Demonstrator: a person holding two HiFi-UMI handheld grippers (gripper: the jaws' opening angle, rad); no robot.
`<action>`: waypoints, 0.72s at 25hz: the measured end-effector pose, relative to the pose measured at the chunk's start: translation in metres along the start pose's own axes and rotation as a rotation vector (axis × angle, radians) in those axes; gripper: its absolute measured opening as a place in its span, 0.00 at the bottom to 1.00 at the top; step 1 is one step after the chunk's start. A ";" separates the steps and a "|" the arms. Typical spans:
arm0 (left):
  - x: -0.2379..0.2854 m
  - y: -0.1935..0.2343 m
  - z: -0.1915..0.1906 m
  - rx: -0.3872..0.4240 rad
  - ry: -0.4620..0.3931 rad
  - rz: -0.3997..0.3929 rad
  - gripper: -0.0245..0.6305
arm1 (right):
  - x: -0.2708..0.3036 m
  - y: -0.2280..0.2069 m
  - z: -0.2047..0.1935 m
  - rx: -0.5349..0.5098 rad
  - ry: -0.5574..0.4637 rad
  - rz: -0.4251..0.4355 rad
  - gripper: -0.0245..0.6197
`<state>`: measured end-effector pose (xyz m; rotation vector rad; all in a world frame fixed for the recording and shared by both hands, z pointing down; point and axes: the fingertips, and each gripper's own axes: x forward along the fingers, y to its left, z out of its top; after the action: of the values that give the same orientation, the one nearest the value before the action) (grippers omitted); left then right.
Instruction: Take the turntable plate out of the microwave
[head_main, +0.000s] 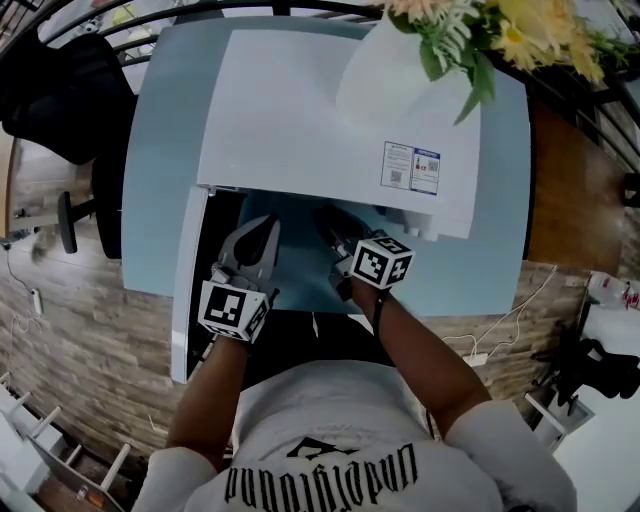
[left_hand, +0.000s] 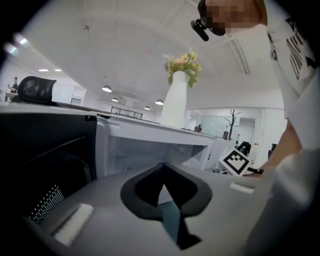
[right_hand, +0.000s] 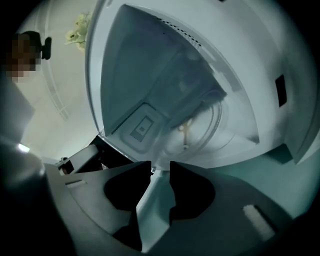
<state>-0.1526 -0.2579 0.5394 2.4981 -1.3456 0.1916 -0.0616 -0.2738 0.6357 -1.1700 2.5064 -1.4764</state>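
Observation:
The white microwave (head_main: 300, 110) stands on a pale blue table, its door (head_main: 186, 290) swung open to the left. In the right gripper view the glass turntable plate (right_hand: 200, 127) lies on the cavity floor, well beyond the jaws. My right gripper (right_hand: 160, 167) is open, with a narrow gap and nothing between its fingers; the head view shows it (head_main: 330, 222) at the cavity mouth. My left gripper (head_main: 268, 225) hovers beside it in front of the opening. It is shut and empty (left_hand: 162, 167), pointing at the cavity's left side.
A white vase of flowers (head_main: 400, 70) stands on top of the microwave, toward its right. A black office chair (head_main: 60, 90) is at the table's far left. The open door (left_hand: 45, 165) walls off the left side of my left gripper. A cable (head_main: 500, 325) trails off the table's right front.

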 end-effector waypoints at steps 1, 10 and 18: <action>0.001 0.001 -0.003 -0.002 0.002 0.001 0.11 | 0.003 -0.004 -0.001 0.028 -0.007 -0.004 0.20; 0.009 0.012 -0.021 -0.033 0.021 0.005 0.11 | 0.025 -0.025 -0.010 0.237 -0.050 -0.039 0.23; 0.011 0.015 -0.028 -0.050 0.026 -0.004 0.11 | 0.035 -0.031 -0.010 0.416 -0.119 -0.063 0.23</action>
<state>-0.1588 -0.2651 0.5718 2.4484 -1.3193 0.1861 -0.0714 -0.2958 0.6769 -1.2214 1.9705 -1.7688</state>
